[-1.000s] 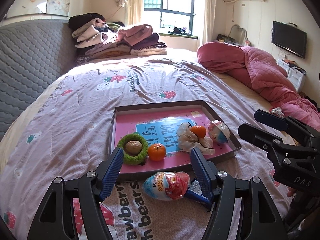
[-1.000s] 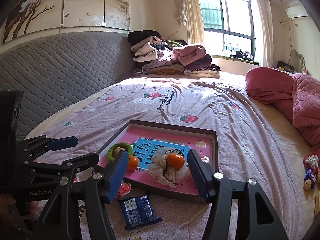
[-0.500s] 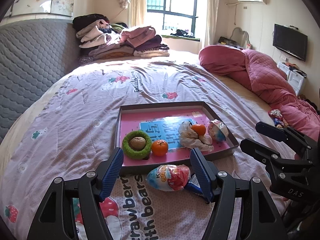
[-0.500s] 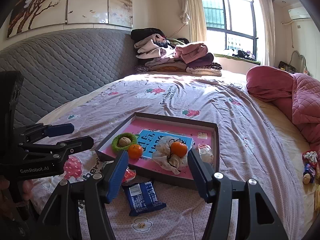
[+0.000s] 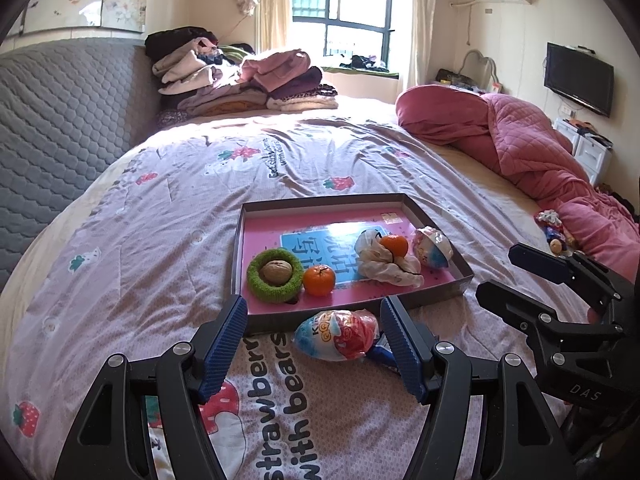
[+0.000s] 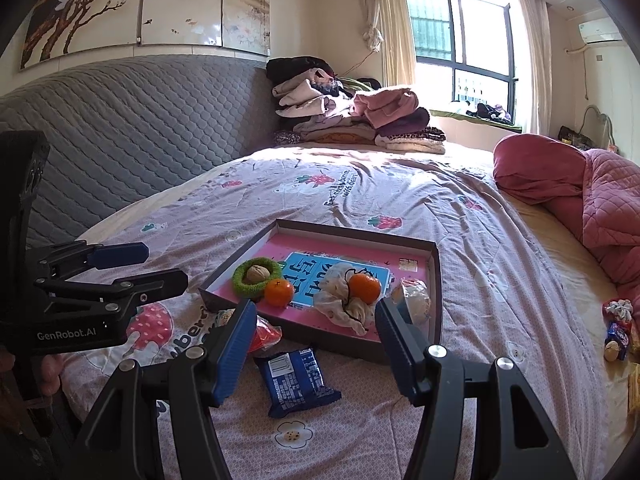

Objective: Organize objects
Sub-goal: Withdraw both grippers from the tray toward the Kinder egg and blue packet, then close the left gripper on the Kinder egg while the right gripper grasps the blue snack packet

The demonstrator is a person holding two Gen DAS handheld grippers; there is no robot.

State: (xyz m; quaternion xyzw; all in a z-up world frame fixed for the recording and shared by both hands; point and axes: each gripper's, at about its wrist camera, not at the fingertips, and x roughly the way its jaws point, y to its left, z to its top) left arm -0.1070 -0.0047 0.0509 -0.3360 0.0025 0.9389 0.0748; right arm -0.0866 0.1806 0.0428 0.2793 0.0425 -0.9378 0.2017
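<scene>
1. The left hand-held gripper (image 5: 312, 344) is hovering low over the bed (image 5: 160, 220) just in front of the tray (image 5: 464, 276), its blue pads standing wide apart with nothing pressed between them.
2. Lying on the bedspread between those pads, just outside the tray's near wall, is the foil-wrapped chocolate egg (image 5: 338, 334), untouched on either side.
3. The right hand-held gripper (image 6: 316, 344) is hanging over the bed on the near side of the tray too, jaws likewise spread and gripping nothing.
4. In the right wrist view, the blue snack packet (image 6: 296, 376) is lying flat on the bedspread just short of the tray's near wall, between the spread pads but apart from both.
5. Inside the tray, at its near left corner, the green ring (image 5: 274, 276) is sitting with a walnut (image 5: 276, 270) in its middle.
6. Just right of the ring, a small orange (image 5: 319, 280) is resting on the pink tray floor.
7. Further right in the tray, a second orange (image 5: 394, 246) is sitting on a crumpled white cloth (image 5: 386, 270).
8. Against the tray's right wall, another wrapped egg (image 5: 434, 248) is lying on its side.
9. Well right of the tray, near the pink quilt (image 5: 532, 148), a few small wrapped things (image 6: 618, 328) are lying on the bed.
</scene>
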